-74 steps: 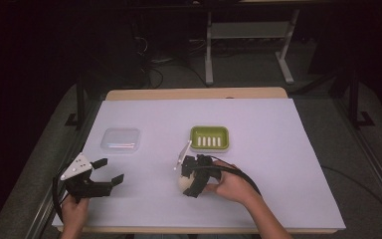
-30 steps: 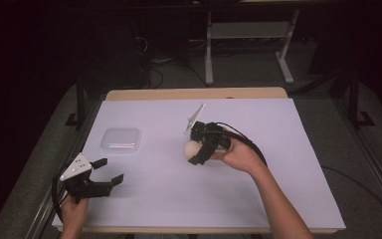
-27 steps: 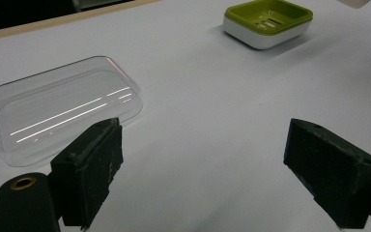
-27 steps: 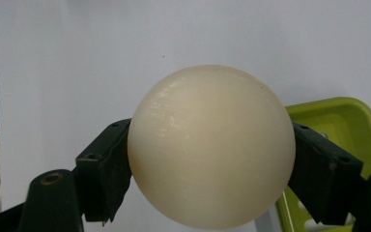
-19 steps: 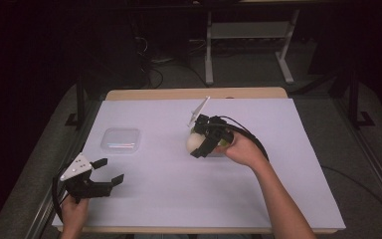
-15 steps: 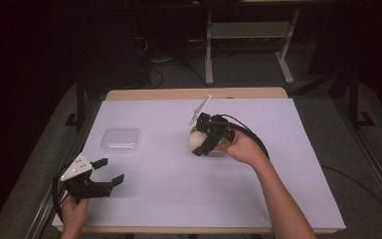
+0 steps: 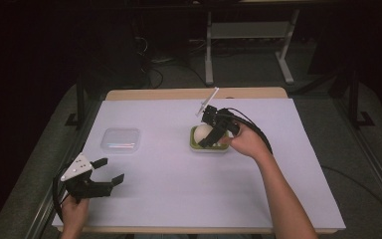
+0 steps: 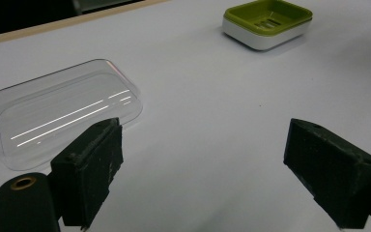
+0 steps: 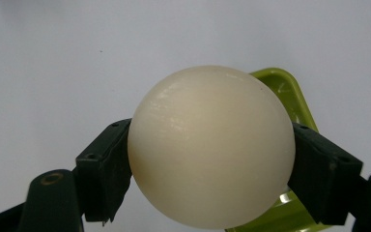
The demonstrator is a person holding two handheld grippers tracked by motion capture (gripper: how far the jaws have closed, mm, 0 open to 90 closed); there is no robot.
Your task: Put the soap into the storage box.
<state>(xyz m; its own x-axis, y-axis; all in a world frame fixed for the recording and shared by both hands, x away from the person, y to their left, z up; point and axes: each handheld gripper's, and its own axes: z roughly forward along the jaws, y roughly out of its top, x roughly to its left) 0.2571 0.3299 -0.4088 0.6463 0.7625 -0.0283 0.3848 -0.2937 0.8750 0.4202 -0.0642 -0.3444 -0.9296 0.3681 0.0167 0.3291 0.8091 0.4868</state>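
Right gripper pinches the cream soap ball between both pads, holding it directly over the green soap dish; dish rim visible behind the ball. Left gripper, jaws spread wide with nothing between them, sits well to the left of the dish, just short of the clear lid lying flat.

hidden: green soap dish mostly behind cream ball | cut off: clear lid, left edge
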